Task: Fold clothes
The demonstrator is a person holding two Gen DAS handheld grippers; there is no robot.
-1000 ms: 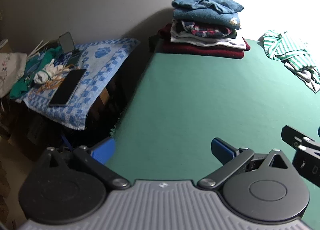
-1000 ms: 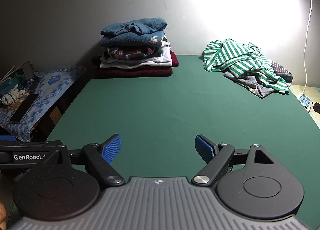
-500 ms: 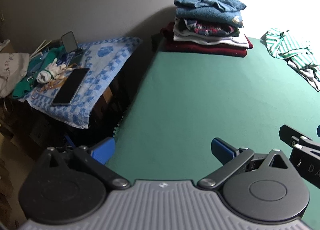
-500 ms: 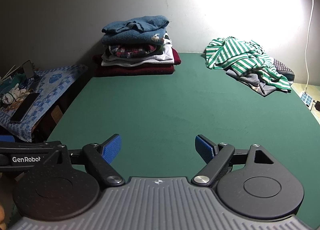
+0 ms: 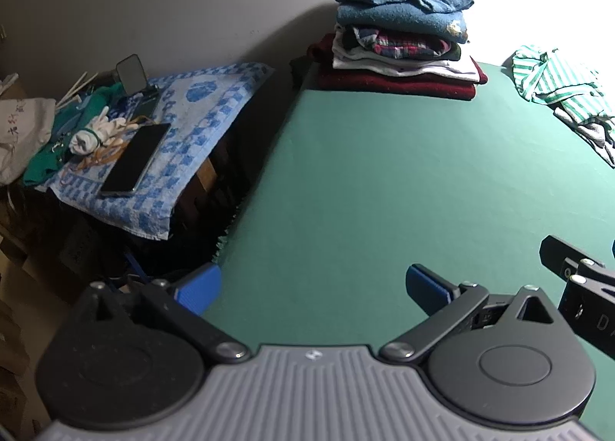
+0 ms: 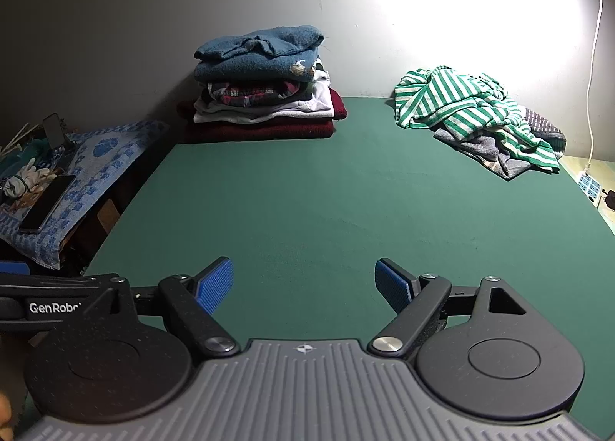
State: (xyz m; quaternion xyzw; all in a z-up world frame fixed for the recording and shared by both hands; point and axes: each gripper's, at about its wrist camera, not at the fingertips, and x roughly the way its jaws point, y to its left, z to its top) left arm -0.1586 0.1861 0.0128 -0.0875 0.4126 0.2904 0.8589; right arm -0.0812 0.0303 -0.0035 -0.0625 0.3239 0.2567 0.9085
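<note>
Your left gripper (image 5: 313, 287) and right gripper (image 6: 303, 283) gape wide, empty; at two o'clock, the striped shirt (image 6: 467, 106) overlies grey garments (image 6: 488, 156); you risk dragging both.

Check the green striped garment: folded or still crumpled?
Crumpled. The green striped garment lies in a bunched heap over grey clothing at the far right of the green table, unlike the folded stack.

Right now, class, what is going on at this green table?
A person holds two grippers over the green table, folding clothes. Both the left gripper and the right gripper are open and hold nothing. A folded stack sits at the far edge by the wall. To its right lies an unfolded heap with a striped shirt on top, not yet touched.
</note>
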